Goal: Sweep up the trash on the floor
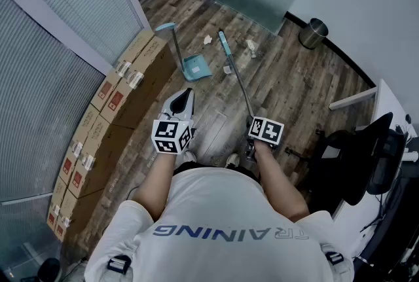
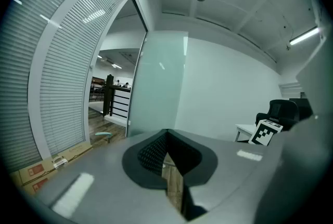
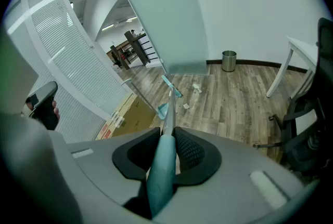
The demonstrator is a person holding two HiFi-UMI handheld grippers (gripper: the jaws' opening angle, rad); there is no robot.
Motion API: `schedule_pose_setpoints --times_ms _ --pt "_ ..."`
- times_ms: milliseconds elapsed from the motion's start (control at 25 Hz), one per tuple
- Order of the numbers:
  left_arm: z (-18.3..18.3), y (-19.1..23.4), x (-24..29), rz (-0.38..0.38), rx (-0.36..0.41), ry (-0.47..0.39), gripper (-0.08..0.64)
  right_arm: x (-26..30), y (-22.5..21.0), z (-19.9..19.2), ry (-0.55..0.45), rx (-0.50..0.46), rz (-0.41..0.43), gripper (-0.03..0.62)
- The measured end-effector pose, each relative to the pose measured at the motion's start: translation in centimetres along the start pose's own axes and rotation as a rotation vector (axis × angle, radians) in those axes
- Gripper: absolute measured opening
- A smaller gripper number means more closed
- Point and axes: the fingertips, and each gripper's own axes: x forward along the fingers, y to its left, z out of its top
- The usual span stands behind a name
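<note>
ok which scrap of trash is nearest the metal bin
The crumpled white scrap right of the broom head in the head view, toward the bin; the other two scraps lie nearer the dustpan.

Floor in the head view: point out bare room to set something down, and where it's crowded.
Bare boards lie between the broom handle, the metal bin and the white table leg. Crowded: around the dustpan, broom head and paper scraps; cardboard boxes line the left side.

One broom (image 1: 237, 81), one dustpan (image 1: 196, 67), three paper scraps (image 1: 251, 46), one metal bin (image 1: 313, 33)
</note>
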Motion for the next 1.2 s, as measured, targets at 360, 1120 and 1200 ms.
schedule_pose_setpoints --times_ms 360,1120,1200 --pt "-0.1 -0.5 -0.4 0.000 -0.006 0.002 0.003 -0.3 -0.2 -0.3 0.002 0.013 0.007 0.104" --pt "-1.1 -2.9 2.9 0.084 0.026 0.044 0.003 3.1 -5.3 1.1 0.063 0.044 0.076 0.104" --pt "-1.1 -2.9 3.2 0.094 0.022 0.044 0.003 3.5 -5.5 1.5 0.071 0.043 0.072 0.104"
